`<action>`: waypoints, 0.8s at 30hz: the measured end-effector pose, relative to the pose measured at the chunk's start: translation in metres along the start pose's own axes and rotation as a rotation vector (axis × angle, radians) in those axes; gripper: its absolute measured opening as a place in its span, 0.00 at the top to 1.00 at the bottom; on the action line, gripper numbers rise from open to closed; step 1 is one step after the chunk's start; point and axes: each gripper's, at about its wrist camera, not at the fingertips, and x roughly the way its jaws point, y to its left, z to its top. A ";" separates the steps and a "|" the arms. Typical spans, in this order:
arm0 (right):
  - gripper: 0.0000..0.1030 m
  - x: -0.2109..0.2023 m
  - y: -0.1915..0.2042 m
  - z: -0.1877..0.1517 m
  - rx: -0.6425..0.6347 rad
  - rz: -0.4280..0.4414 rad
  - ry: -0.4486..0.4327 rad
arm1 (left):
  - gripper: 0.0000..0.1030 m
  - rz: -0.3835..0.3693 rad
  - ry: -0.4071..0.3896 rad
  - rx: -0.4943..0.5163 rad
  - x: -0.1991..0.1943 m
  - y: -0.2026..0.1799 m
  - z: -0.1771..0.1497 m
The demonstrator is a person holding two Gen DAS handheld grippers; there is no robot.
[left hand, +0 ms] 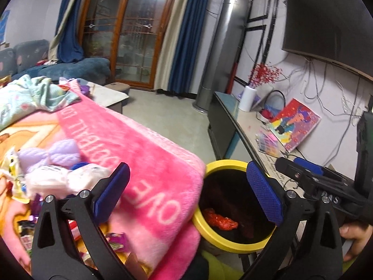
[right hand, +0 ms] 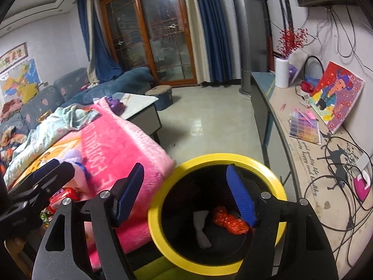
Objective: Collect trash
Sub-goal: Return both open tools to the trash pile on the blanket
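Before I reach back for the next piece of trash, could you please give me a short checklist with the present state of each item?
1. Left gripper empty and open: ok, the jaws stand wide with nothing between them.
2. Right gripper empty and open: ok, likewise wide apart.
3. Yellow-rimmed bin upright with its mouth unobstructed: ok.
4. Red crumpled wrapper inside the bin: ok, it lies on the bottom beside a white piece of trash.
5. More trash left to collect: not ok, wrappers lie on the pink blanket.
6. Blanket clear of the bin: cannot tell, its corner looks to press against the rim.
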 end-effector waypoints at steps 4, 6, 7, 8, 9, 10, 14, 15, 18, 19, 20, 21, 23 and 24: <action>0.23 -0.007 0.017 -0.001 -0.029 0.027 -0.030 | 0.11 0.034 -0.034 -0.021 -0.013 0.015 0.003; 0.23 -0.010 0.025 -0.003 -0.042 0.038 -0.045 | 0.11 0.057 -0.048 -0.028 -0.018 0.022 0.004; 0.22 -0.012 0.031 -0.003 -0.057 0.051 -0.054 | 0.11 0.070 -0.053 -0.036 -0.021 0.028 0.004; 0.22 -0.013 0.034 -0.004 -0.064 0.058 -0.056 | 0.11 0.082 -0.057 -0.043 -0.024 0.033 0.005; 0.22 -0.014 0.037 -0.005 -0.072 0.067 -0.058 | 0.11 0.091 -0.061 -0.049 -0.026 0.038 0.006; 0.22 -0.015 0.042 -0.005 -0.081 0.076 -0.062 | 0.11 0.105 -0.068 -0.058 -0.030 0.043 0.006; 0.21 -0.018 0.059 -0.008 -0.112 0.111 -0.066 | 0.11 0.140 -0.092 -0.084 -0.042 0.058 0.009; 0.21 -0.018 0.063 -0.010 -0.120 0.117 -0.065 | 0.11 0.149 -0.097 -0.089 -0.045 0.062 0.010; 0.21 -0.020 0.077 -0.015 -0.151 0.138 -0.062 | 0.11 0.182 -0.116 -0.099 -0.054 0.071 0.011; 0.20 -0.020 0.083 -0.017 -0.161 0.147 -0.060 | 0.11 0.193 -0.121 -0.105 -0.057 0.075 0.011; 0.20 -0.020 0.088 -0.019 -0.172 0.159 -0.056 | 0.11 0.198 -0.125 -0.111 -0.060 0.079 0.011; 0.20 -0.020 0.094 -0.021 -0.183 0.171 -0.053 | 0.11 0.201 -0.127 -0.115 -0.062 0.081 0.012; 0.20 -0.021 0.104 -0.023 -0.201 0.189 -0.049 | 0.11 0.215 -0.135 -0.125 -0.067 0.088 0.012; 0.20 -0.021 0.110 -0.024 -0.212 0.200 -0.046 | 0.11 0.221 -0.139 -0.130 -0.070 0.091 0.012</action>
